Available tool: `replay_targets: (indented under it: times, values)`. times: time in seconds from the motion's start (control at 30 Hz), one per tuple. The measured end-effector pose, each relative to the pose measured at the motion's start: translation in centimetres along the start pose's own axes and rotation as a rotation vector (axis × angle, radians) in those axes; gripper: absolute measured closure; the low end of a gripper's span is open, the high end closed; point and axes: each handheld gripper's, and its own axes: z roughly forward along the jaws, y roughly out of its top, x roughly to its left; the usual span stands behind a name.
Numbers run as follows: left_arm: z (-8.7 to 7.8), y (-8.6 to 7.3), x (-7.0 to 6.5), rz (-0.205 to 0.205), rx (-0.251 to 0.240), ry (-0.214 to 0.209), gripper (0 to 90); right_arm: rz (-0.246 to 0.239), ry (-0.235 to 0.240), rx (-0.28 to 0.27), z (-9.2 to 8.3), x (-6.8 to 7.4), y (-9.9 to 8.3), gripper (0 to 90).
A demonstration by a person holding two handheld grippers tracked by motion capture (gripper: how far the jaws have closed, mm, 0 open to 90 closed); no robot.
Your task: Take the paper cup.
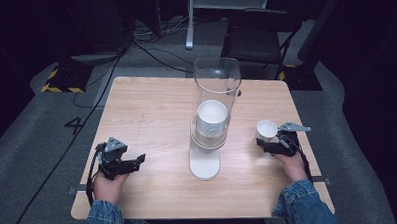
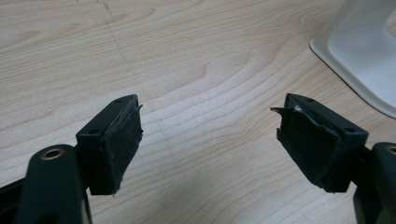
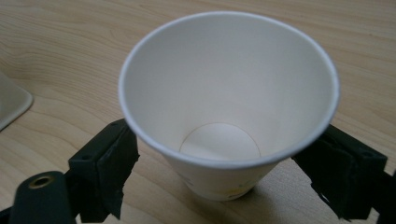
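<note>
High view showed a wooden table with a clear dispenser tube on a white base at its middle, a stack of paper cups inside. Near the left edge, the left gripper sat with jaws wide apart over bare wood. Toward the right edge, the right gripper clasped one white paper cup, mouth up.

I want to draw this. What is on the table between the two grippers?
In the high view, the clear cup holder on its white base stands between the left gripper and the right gripper, which holds a paper cup.
</note>
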Motion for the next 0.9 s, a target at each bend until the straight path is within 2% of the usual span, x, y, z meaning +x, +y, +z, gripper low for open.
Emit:
replay_targets:
  times: [0.13, 0.23, 0.27, 0.33, 0.63, 0.77, 0.83, 0.9]
  values:
    - [-0.2, 0.0, -0.2, 0.008, 0.0, -0.006, 21.8, -0.001, 0.003, -0.031, -1.4, 0.4, 0.3, 14.2]
    - [-0.5, 0.0, -0.5, 0.035, 0.008, -0.009, 21.8, -0.005, 0.016, -0.066, -2.6, 0.8, 0.6, 14.0]
    - [-0.6, -0.1, -0.6, 0.032, 0.006, -0.012, 21.7, -0.012, 0.019, -0.074, -2.9, 1.0, 0.6, 14.0]
    - [-0.9, -0.2, -0.7, 0.045, 0.005, -0.011, 21.6, -0.022, 0.034, -0.091, -3.8, 1.4, 0.7, 14.0]
    - [-2.1, -0.8, -1.4, 0.057, -0.006, -0.053, 21.0, -0.083, 0.117, -0.141, -7.6, 3.1, 0.4, 14.1]
    - [-2.1, -0.9, -1.5, 0.048, -0.006, -0.065, 21.0, -0.117, 0.126, -0.113, -8.8, 4.0, -0.2, 14.3]
    - [-1.9, -0.8, -1.5, 0.06, 0.002, -0.067, 21.0, -0.137, 0.122, -0.093, -9.2, 4.4, -0.8, 14.4]
    - [-1.7, -0.8, -1.6, 0.046, 0.005, -0.072, 21.0, -0.141, 0.126, -0.086, -9.5, 4.6, -1.3, 14.4]
